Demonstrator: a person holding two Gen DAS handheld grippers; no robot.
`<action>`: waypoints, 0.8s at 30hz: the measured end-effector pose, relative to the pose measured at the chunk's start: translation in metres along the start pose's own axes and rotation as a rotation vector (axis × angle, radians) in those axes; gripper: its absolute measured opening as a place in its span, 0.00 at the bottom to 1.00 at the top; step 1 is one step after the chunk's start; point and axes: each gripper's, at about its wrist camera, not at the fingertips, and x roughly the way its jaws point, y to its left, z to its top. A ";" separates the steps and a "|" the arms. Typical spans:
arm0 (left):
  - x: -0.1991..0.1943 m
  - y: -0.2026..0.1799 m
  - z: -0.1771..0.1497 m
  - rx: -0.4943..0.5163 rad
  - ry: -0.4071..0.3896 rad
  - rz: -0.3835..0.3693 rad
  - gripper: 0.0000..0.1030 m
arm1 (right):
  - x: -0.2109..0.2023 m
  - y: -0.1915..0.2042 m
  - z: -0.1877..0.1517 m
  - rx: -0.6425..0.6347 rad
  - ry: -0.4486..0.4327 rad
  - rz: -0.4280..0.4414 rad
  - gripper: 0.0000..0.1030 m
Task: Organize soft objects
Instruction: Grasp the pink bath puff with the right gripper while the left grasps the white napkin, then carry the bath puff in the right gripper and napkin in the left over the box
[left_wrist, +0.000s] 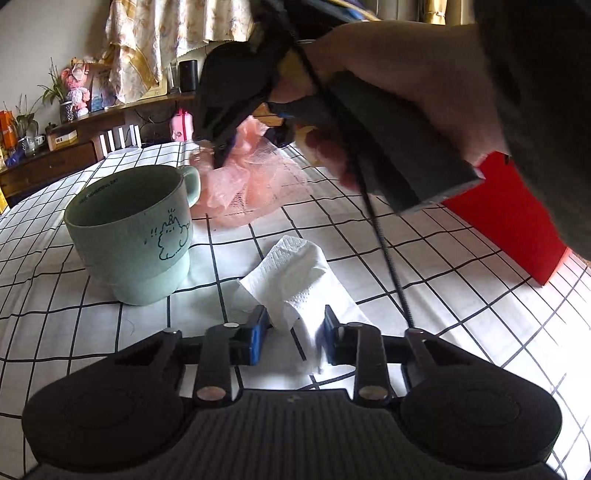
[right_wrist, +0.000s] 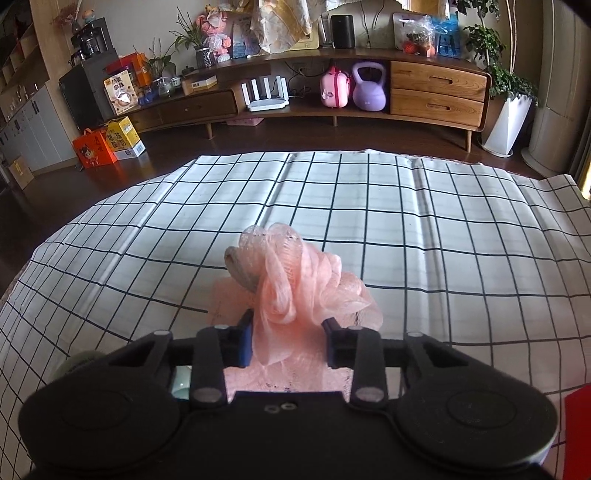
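L gripper (left_wrist: 294, 334): jaws narrowed around crumpled white paper tissue (left_wrist: 291, 280), which lies on white black-grid tablecloth (left_wrist: 424, 266) just right of pale green ceramic mug (left_wrist: 135, 236); left pad touches tissue, right-pad contact unclear.

R gripper (right_wrist: 289, 341): blue pads pinch pink mesh bath pouf (right_wrist: 295, 291) (bunched up between them), resting on cloth beyond mug. Red box (left_wrist: 513, 218) at right edge.

We saw the right gripper (right_wrist: 289, 338) pinching a bunched pink mesh bath pouf (right_wrist: 295, 291) over the black-gridded white tablecloth (right_wrist: 424, 229).
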 end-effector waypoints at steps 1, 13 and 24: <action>0.000 0.001 0.000 -0.003 -0.003 -0.002 0.21 | -0.003 -0.002 -0.001 0.007 0.000 0.006 0.28; -0.017 0.003 0.002 -0.049 -0.008 0.004 0.13 | -0.063 -0.017 -0.023 0.046 -0.036 0.037 0.25; -0.060 -0.005 0.013 -0.049 -0.077 0.021 0.13 | -0.138 -0.021 -0.049 0.050 -0.085 0.053 0.25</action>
